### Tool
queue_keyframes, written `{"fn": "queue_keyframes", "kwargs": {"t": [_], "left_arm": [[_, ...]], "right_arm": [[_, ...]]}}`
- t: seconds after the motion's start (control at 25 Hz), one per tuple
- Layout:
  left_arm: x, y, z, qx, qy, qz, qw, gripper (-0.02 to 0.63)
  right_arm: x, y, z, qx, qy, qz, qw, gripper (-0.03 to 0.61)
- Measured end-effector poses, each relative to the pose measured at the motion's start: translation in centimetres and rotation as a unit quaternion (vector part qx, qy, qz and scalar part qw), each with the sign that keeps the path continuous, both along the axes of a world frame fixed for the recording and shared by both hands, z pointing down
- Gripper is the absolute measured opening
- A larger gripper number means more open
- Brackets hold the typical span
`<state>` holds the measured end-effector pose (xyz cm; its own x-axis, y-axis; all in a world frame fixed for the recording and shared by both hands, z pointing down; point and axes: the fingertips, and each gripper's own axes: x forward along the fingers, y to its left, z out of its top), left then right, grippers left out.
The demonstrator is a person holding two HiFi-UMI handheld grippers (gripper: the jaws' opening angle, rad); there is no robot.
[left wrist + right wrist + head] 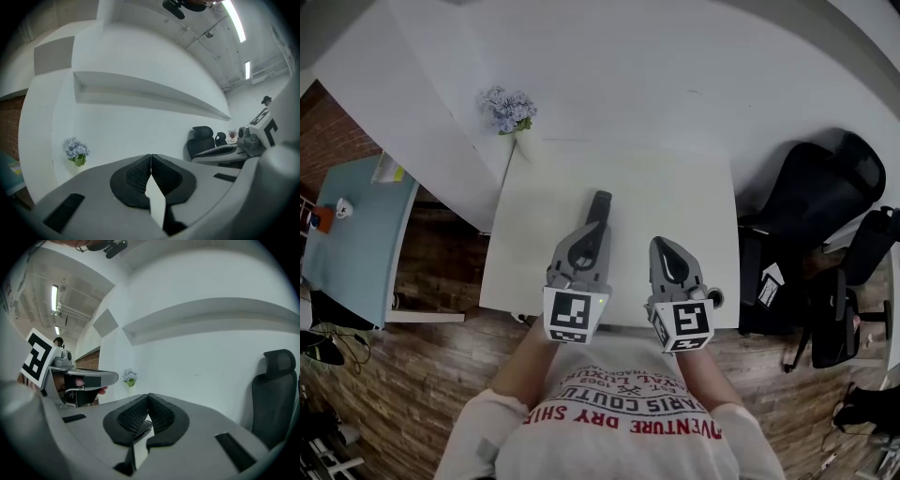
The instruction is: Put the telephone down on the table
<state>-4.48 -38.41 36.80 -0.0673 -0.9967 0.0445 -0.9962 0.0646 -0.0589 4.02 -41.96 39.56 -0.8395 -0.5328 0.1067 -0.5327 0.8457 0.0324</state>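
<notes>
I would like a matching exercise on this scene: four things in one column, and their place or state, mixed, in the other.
1 flowers
2 telephone
3 chair
4 left gripper

a black, right of the table
b shut, empty
c pale blue, by the table's far left corner
d lying on the table

Pairs: 1-c, 2-d, 3-a, 4-b

An office workroom: a white table [675,206] stood under the jaws, with a small bunch of blue flowers [508,108] at its far left corner, ahead of the jaws. Black office chairs [825,197] crowded the floor to the right of the jaws. A teal table [352,234] carrying a cup [342,208] sat well to their left, by a brick wall [333,141]. Wood flooring [431,356] ran beneath, and strip lights [236,21] hung from a bare ceiling high above the jaws.
</notes>
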Motion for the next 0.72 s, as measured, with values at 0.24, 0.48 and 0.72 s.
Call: {"fn": "queue_keyframes", "kwargs": {"t": [0.24,0.48,0.72], "left_arm": [[-0.2,-0.2,0.3,-0.003,0.009,0.001,1.0000,0.025],[-1.0,-0.5,1.1,-0.018,0.042,-0.002,0.9990,0.025],[-1.4,-0.7,1.8,-0.025,0.050,-0.005,0.9985,0.025]], "right_arm": [[0.1,0.0,0.0,0.003,0.002,0.002,1.000,0.025],[-0.4,-0.3,0.3,-0.001,0.005,0.003,1.000,0.025],[-0.6,-0.5,0.7,-0.008,0.008,-0.002,1.000,0.025]]}}
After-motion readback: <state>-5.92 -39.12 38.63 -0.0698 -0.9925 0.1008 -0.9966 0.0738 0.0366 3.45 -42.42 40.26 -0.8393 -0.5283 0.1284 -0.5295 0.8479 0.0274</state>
